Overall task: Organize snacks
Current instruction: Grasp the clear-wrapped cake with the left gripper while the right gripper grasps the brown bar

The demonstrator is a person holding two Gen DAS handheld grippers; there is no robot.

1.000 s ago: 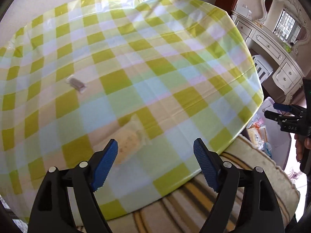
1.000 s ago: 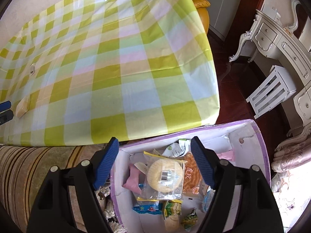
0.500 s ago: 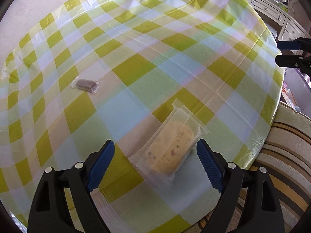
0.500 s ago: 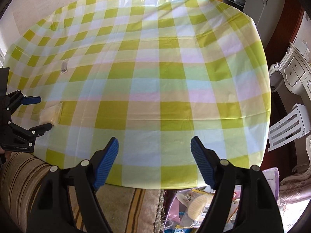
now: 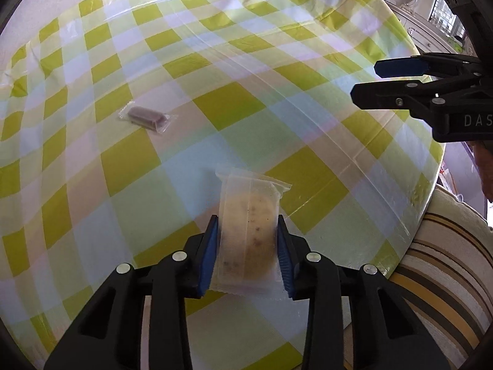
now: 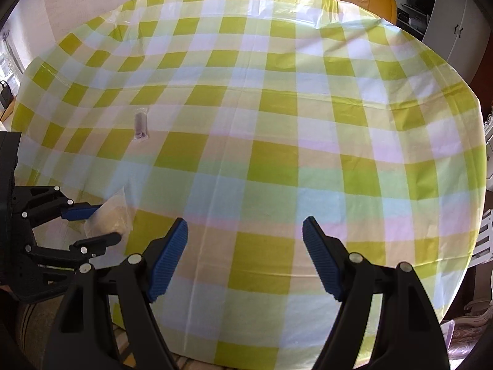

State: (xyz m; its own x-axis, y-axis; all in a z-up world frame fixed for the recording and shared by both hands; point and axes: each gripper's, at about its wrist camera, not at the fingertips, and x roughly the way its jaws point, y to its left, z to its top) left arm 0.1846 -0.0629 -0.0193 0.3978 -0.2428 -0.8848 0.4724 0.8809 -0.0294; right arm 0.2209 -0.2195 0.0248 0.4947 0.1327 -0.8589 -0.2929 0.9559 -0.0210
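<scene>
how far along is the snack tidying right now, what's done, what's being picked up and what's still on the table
Done: nothing these views can confirm. In hand: the left gripper is closing on the pale wrapped cake near the table edge. Left: the small dark wrapped bar lies untouched further in, and the right gripper hovers open and empty.

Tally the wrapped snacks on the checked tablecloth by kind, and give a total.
Pale speckled cake in clear wrapper, between the closing left gripper pads: 1
Small dark bar in clear wrapper, lying loose on the tablecloth: 1
Total: 2
</scene>
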